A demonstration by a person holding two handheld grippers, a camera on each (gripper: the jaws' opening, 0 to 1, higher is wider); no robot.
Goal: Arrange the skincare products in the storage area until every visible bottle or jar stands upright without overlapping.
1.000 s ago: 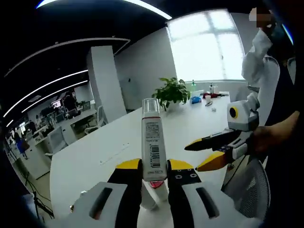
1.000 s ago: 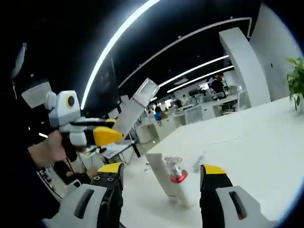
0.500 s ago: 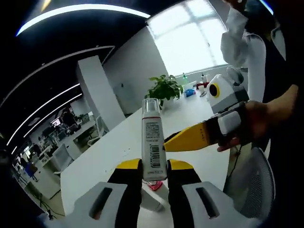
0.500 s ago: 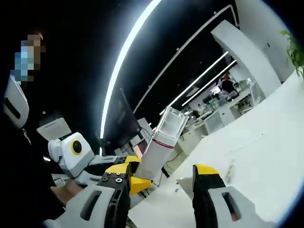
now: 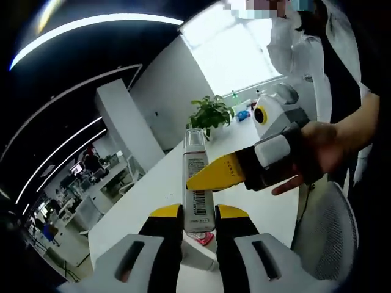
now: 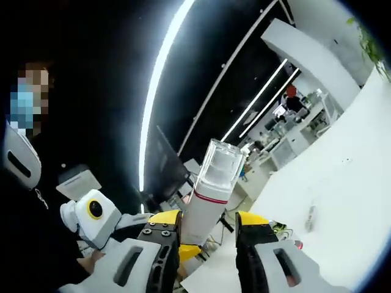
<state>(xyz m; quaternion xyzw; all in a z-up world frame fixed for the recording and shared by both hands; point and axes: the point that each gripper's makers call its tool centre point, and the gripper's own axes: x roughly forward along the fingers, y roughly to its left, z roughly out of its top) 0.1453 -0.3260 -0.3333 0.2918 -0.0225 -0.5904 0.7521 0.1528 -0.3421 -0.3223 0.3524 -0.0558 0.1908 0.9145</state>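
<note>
A tall white bottle (image 5: 197,183) with a clear cap and a barcode label stands upright in my left gripper (image 5: 198,213), which is shut on its base. My right gripper (image 5: 204,176), held by a hand, reaches in from the right and its yellow jaw lies against the bottle's middle. In the right gripper view the same bottle (image 6: 211,189) rises between my right gripper's (image 6: 208,221) jaws, which flank it closely with a small gap showing. The left gripper (image 6: 188,251) sits below it, at lower left.
On the long white table (image 5: 153,195) below the held bottle lie a white tube (image 5: 198,259) and a red-capped item (image 5: 204,238). A potted plant (image 5: 211,116) stands at the far end. A person in white stands at right beside a mesh chair (image 5: 327,226).
My right gripper has moved in from the right to the bottle, and its jaws have narrowed around it. The left gripper still holds the bottle upright.
</note>
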